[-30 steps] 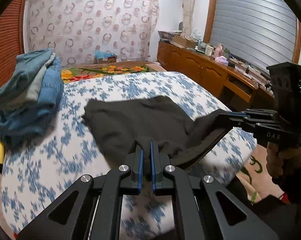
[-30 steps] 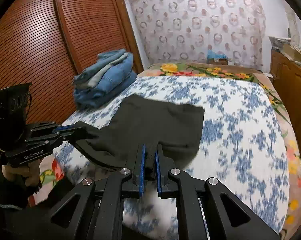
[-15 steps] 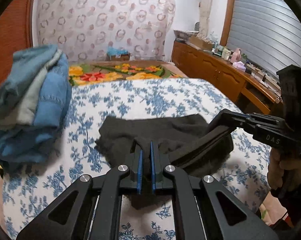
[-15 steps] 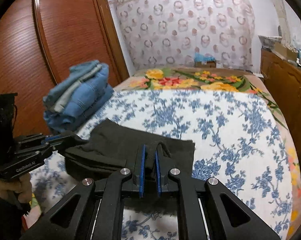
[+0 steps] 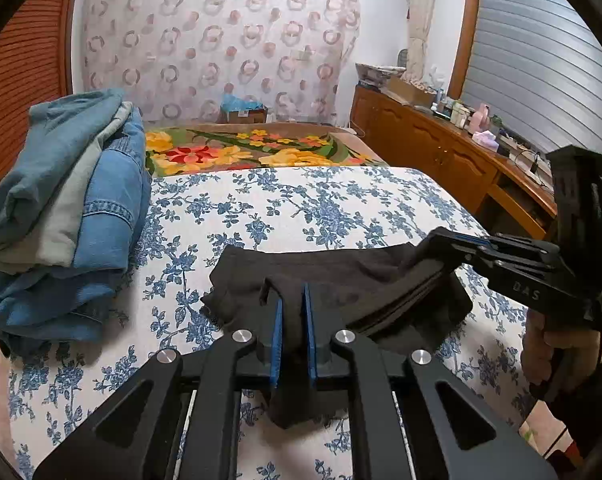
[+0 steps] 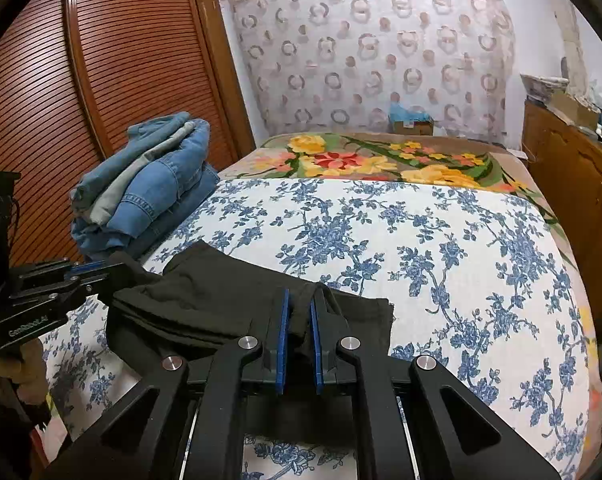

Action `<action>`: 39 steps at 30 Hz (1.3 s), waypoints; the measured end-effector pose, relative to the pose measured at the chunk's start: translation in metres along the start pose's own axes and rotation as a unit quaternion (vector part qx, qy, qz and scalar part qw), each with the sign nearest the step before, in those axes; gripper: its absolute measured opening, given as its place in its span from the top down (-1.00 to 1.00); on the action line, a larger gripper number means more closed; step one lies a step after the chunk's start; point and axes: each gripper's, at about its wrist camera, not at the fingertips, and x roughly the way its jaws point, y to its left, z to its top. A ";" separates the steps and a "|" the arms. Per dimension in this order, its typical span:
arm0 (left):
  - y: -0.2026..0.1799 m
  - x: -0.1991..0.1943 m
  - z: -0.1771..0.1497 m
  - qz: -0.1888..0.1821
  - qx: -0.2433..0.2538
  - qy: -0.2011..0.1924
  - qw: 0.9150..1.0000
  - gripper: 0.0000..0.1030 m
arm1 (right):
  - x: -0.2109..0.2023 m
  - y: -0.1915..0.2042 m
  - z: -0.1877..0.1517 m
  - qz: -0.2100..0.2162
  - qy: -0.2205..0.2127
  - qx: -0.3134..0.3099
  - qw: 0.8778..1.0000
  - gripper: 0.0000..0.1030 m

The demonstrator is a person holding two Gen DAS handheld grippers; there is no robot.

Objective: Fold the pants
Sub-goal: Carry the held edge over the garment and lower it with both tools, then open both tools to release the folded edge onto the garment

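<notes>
The dark pants (image 5: 333,276) lie folded over on the blue-flowered bed sheet (image 5: 301,208), near the bed's front edge; they also show in the right wrist view (image 6: 217,300). My left gripper (image 5: 291,304) is shut on a fold of the pants at their near left corner. My right gripper (image 6: 299,308) is shut on the pants' near right corner. Each gripper appears in the other's view, the right one (image 5: 433,244) at the cloth's right end, the left one (image 6: 113,272) at its left end.
A pile of blue jeans (image 5: 61,208) sits on the bed's left side, close to the pants. A flowered blanket (image 5: 253,152) covers the far end. A wooden cabinet (image 5: 441,152) with clutter runs along the right. A slatted wardrobe door (image 6: 101,100) stands on the left.
Both grippers have carried the near edge of the pants forward over the rest, so the cloth now lies doubled and much shorter on the bed. Both grips stayed shut.
</notes>
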 end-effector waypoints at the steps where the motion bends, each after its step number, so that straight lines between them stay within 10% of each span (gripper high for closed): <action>1: 0.000 -0.002 -0.001 0.002 0.000 0.000 1.000 0.77 | 0.000 0.001 0.000 -0.002 -0.001 -0.004 1.000 0.83; 6: 0.000 -0.001 -0.003 0.006 0.005 0.007 1.000 0.66 | 0.000 0.003 -0.002 -0.003 0.003 -0.013 1.000 0.83; 14: 0.002 -0.016 -0.002 0.011 -0.006 -0.028 1.000 -0.31 | 0.002 0.005 -0.001 -0.005 0.012 -0.023 1.000 0.75; 19: 0.002 -0.018 -0.005 0.019 0.000 -0.028 0.999 -0.35 | -0.006 0.005 0.003 -0.016 0.003 -0.027 1.000 0.23; 39: 0.000 -0.004 -0.059 0.018 0.014 0.024 0.999 -0.32 | -0.023 -0.018 -0.046 -0.013 0.075 -0.019 0.997 0.34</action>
